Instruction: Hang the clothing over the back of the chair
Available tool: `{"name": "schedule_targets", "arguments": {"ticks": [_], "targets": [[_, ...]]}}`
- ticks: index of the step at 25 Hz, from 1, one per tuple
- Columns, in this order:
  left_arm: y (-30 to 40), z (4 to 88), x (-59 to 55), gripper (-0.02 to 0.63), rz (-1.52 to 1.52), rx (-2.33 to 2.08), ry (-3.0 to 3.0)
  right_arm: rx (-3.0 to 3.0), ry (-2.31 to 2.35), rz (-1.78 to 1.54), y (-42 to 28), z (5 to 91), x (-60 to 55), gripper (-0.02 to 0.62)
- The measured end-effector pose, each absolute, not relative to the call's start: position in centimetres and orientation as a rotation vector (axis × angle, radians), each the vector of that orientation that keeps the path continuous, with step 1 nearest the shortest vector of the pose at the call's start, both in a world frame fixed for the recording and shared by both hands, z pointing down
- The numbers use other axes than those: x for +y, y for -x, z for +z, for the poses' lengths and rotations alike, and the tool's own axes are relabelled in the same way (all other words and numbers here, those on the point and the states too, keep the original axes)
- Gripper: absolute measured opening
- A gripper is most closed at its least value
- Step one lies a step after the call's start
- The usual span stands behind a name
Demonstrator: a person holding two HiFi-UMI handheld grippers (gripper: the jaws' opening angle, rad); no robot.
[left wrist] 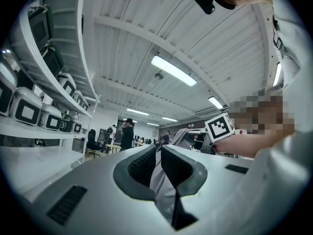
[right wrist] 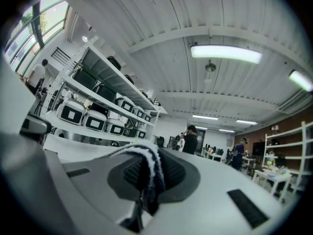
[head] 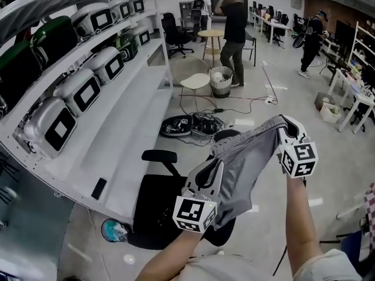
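Two claws share the load here: the left claw (head: 212,164) is clamped on one edge of the grey clothing (head: 246,163), and the right claw (head: 283,126) is pinched shut on the other edge, where a ribbed, white-flecked hem bulges from between its jaws in the right gripper view. The garment hangs spread between them in the air above the black chair (head: 157,206) — not touching it, as far as the head view shows. The chair's seat and one armrest (head: 159,156) show to the left of the cloth. The top of its back seems to be the dark curve (head: 227,135) just behind the garment's upper edge, though the cloth hides most of it.

The step in hand, I judge, is carrying the garment over the chair's back. To do it well, hold both grips firm and the cloth stretched flat, bring its middle over the top edge, and lower both claws evenly so about half falls on each side. Release only once the fabric rests on the back — an uneven drape would likely slide off.
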State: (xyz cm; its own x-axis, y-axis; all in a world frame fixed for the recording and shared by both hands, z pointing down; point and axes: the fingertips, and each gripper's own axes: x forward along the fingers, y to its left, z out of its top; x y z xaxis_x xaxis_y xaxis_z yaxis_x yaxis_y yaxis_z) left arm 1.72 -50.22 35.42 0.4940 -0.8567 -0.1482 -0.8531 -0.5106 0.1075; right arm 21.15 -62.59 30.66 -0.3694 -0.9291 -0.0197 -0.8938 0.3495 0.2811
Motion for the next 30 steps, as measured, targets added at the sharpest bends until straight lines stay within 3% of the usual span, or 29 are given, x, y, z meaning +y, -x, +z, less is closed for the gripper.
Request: {"name": "schedule_targets", "arguments": {"ticks": [7,15,21,30], "targets": [[-0.5,36.1,-50.5,0.037,-0.272,-1.619,-2.652,-2.398,-1.685,-0.245,-24.9,36.1,-62.1,0.029],[-1.2,36.0,-50.4,0.037,-0.222,-1.656,-2.673,-2.397,-1.638,-0.155,-24.6,40.4,-59.5,0.036],[-1.1,36.6,-50.6,0.037,-0.21,-1.657,-2.679,-2.354,-1.638,-0.101,-25.0,43.4,-57.9,0.129],[-0.9,36.8,-50.6,0.037,-0.202,-1.663,-2.67,-2.336,-1.613,-0.052,-25.1,45.5,-55.5,0.191]]}}
